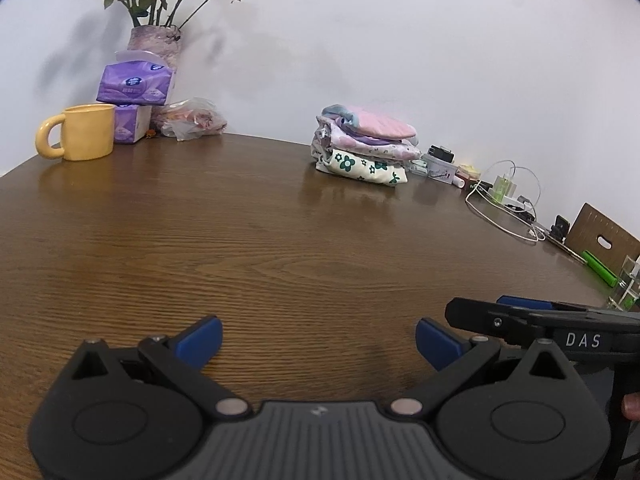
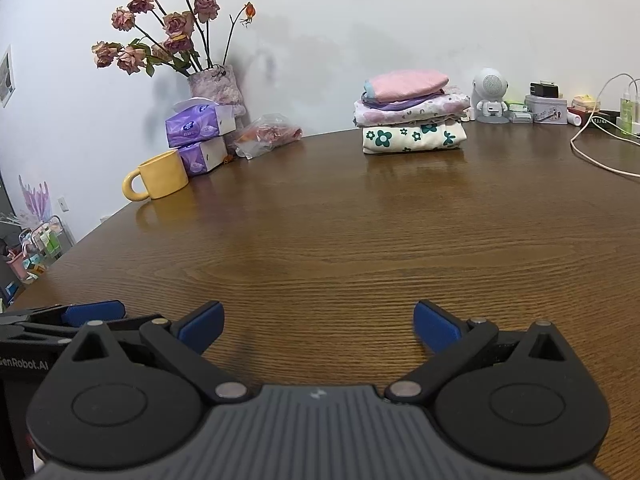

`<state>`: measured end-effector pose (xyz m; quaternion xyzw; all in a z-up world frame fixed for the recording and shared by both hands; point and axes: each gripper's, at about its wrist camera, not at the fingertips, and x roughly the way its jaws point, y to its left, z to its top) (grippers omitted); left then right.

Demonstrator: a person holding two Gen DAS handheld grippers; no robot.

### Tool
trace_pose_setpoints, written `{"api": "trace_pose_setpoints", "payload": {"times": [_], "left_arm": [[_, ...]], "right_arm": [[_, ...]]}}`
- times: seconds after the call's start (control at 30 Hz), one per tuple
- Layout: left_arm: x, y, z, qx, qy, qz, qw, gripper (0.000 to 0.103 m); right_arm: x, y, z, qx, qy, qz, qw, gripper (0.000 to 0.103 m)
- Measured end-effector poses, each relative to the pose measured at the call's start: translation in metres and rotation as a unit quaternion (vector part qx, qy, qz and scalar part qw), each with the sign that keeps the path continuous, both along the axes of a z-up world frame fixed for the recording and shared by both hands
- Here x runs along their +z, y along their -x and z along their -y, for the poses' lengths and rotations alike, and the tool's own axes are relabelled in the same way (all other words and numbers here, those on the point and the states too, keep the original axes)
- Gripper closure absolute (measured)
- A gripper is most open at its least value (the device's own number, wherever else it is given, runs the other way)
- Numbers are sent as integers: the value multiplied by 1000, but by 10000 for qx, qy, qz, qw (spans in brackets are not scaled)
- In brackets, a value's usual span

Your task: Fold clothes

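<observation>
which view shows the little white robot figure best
The right wrist view: the white robot figure stands in full sight just right of the folded clothes stack. In the left wrist view the stack fills that spot and no figure shows.

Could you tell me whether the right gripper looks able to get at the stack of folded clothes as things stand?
Probably yes: the right gripper is open and empty, and only bare wooden table lies between it and the stack of folded clothes.
</observation>
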<state>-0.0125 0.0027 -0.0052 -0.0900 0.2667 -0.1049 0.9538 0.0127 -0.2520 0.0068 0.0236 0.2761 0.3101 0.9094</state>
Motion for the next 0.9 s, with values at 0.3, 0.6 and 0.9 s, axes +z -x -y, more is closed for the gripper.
{"api": "trace_pose_setpoints", "payload": {"times": [0.3, 0.6, 0.9], "left_arm": [[0, 0, -1, -13, 23, 2, 10000, 0], [0, 0, -1, -15, 25, 4, 10000, 0], [0, 0, -1, -14, 31, 5, 10000, 0]], "right_arm": [[1, 0, 0, -3, 14, 7, 10000, 0], [0, 0, 0, -4, 7, 13, 10000, 0], [0, 1, 0, -11, 3, 27, 10000, 0]]}}
